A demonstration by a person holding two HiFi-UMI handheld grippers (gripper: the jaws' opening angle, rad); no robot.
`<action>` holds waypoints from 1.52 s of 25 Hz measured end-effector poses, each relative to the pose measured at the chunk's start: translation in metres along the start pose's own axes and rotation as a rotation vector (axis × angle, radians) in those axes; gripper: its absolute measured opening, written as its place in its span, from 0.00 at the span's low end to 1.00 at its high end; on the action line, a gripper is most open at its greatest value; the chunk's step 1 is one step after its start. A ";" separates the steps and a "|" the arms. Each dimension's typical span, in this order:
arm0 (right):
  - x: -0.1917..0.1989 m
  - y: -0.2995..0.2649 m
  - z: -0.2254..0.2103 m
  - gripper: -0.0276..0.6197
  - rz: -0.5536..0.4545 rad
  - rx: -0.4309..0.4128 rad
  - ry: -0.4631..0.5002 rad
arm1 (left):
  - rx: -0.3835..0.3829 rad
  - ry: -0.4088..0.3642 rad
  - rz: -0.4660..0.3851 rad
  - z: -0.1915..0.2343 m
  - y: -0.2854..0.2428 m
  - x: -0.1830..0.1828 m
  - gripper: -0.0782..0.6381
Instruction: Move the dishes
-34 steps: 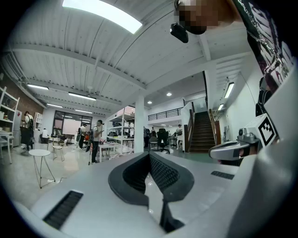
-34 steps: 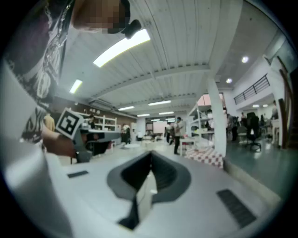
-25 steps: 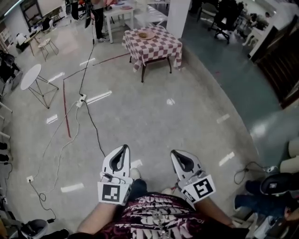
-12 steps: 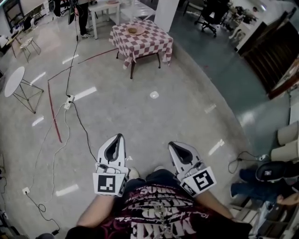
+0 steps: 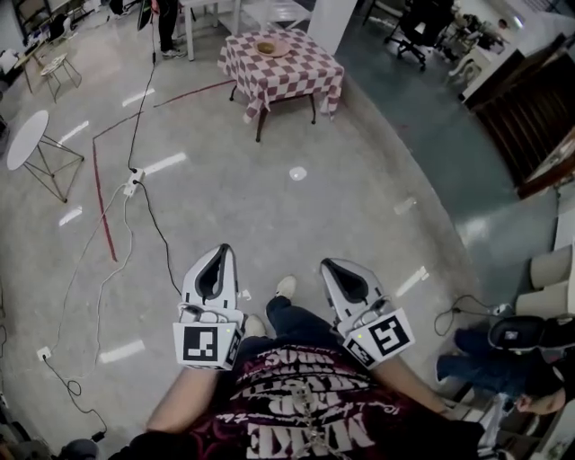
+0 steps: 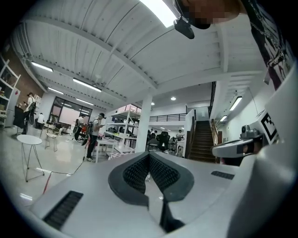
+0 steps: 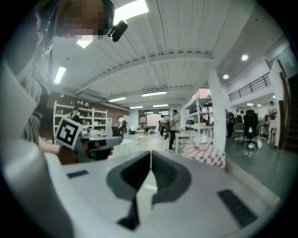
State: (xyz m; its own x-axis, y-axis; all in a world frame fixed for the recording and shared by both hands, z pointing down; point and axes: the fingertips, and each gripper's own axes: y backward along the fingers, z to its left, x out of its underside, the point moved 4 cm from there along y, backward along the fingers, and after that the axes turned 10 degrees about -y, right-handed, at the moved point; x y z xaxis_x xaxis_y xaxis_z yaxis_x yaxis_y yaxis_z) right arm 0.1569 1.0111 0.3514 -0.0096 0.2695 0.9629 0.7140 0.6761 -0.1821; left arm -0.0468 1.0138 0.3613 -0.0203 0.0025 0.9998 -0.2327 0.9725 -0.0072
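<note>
We are holding the left gripper (image 5: pixel 224 249) and the right gripper (image 5: pixel 326 264) side by side low in front of us, both pointing out over the pale, glossy floor (image 5: pixel 296 216), with one shoe (image 5: pixel 286 287) showing between them. In the left gripper view the ribbed pads are pressing together at the tips with nothing between them, so that tool is closed and empty; the right gripper view is showing the same, its two jaws meeting along one thin line and gripping nothing. The dish (image 5: pixel 267 48), a shallow tan bowl, is sitting far ahead of us on top of the checked table (image 5: pixel 301 79), well apart from both grippers and slightly to the right of the left one. A white pillar (image 5: pixel 334 20) is standing just beyond that table on the right, and a person (image 5: pixel 167 25) is standing to its far left beside a white bench (image 5: pixel 208 13). Over on the left a round white side table (image 5: pixel 25 139) is resting on thin wire legs, near a red line (image 5: pixel 101 202) on the floor. A black cable (image 5: pixel 162 229) is running from a power strip (image 5: pixel 133 184) toward our left gripper. At the far right an office chair (image 5: pixel 415 38) is standing on a darker, greenish floor.
</note>
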 end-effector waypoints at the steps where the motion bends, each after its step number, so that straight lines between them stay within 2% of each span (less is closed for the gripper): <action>1: 0.000 -0.004 0.001 0.10 -0.002 -0.007 0.009 | -0.003 -0.005 0.007 0.001 0.000 0.001 0.14; 8: 0.007 -0.024 -0.027 0.10 -0.007 -0.003 -0.032 | 0.016 -0.056 0.056 -0.003 -0.025 0.003 0.14; 14: 0.007 -0.051 -0.083 0.10 -0.020 0.023 -0.089 | 0.108 -0.091 0.093 -0.028 -0.090 0.011 0.14; 20: -0.005 -0.075 -0.139 0.10 -0.025 0.052 -0.120 | 0.154 -0.129 0.068 -0.042 -0.162 0.005 0.14; 26: -0.020 -0.103 -0.178 0.10 0.000 0.038 -0.134 | 0.156 -0.112 0.088 -0.045 -0.219 0.007 0.14; 32: -0.035 -0.134 -0.210 0.10 0.023 -0.014 -0.131 | 0.112 -0.091 0.119 -0.038 -0.257 0.004 0.15; 38: -0.050 -0.151 -0.239 0.10 0.021 -0.077 -0.113 | 0.068 -0.106 0.106 -0.040 -0.291 -0.006 0.14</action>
State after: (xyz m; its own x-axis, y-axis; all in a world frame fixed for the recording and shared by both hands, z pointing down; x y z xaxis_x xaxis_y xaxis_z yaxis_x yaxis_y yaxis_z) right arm 0.2171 0.7319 0.3782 -0.0698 0.3613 0.9298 0.7662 0.6163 -0.1820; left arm 0.0596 0.7399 0.3587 -0.1496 0.0760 0.9858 -0.2895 0.9500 -0.1171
